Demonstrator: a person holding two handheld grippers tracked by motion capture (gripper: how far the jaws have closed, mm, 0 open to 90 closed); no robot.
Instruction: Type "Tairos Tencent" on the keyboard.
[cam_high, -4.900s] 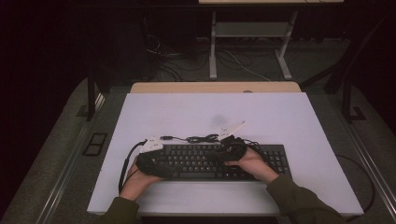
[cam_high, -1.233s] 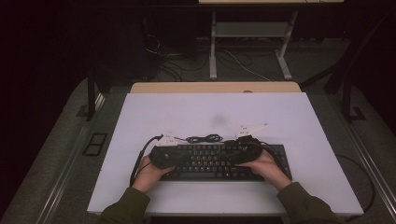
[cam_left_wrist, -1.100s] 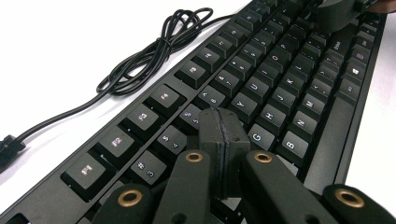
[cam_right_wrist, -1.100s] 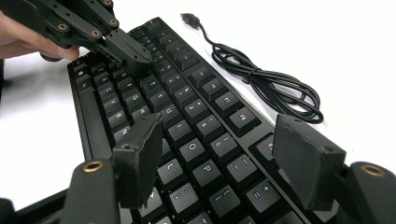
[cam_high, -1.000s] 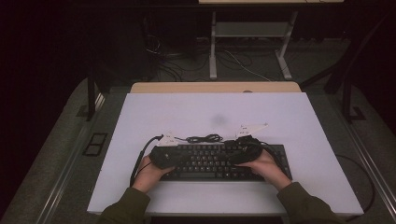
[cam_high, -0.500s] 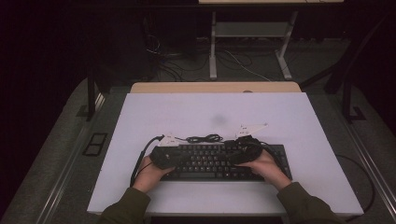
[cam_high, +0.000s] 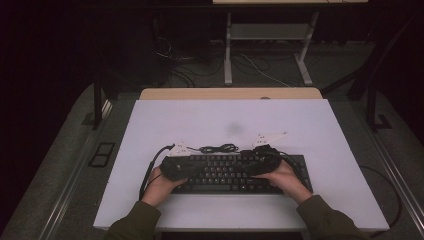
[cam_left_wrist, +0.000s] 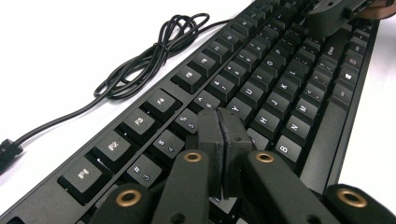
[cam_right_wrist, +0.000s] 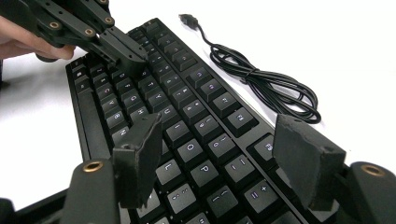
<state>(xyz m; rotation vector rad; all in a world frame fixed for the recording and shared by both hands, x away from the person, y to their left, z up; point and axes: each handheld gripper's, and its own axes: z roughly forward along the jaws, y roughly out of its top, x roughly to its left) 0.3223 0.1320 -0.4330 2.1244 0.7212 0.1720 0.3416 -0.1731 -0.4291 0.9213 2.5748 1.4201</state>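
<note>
Jaws of the left gripper (cam_left_wrist: 219, 140) are pressed together, their tips down on the number and letter keys of the black keyboard (cam_high: 235, 172); those of the right gripper (cam_right_wrist: 224, 163) stand wide apart above the keys toward the keyboard's other end, gripping nothing. That keyboard lies flat near the front edge of the white table (cam_high: 300, 125), a hand on each gripper over its two ends. Its black cable (cam_left_wrist: 140, 65) rests in a loose bundle on the table just behind it, the plug lying free. Beyond the table, a wooden strip (cam_high: 230, 93), then a dim room with grey floor, trailing wires and a metal frame's legs (cam_high: 227, 55).
</note>
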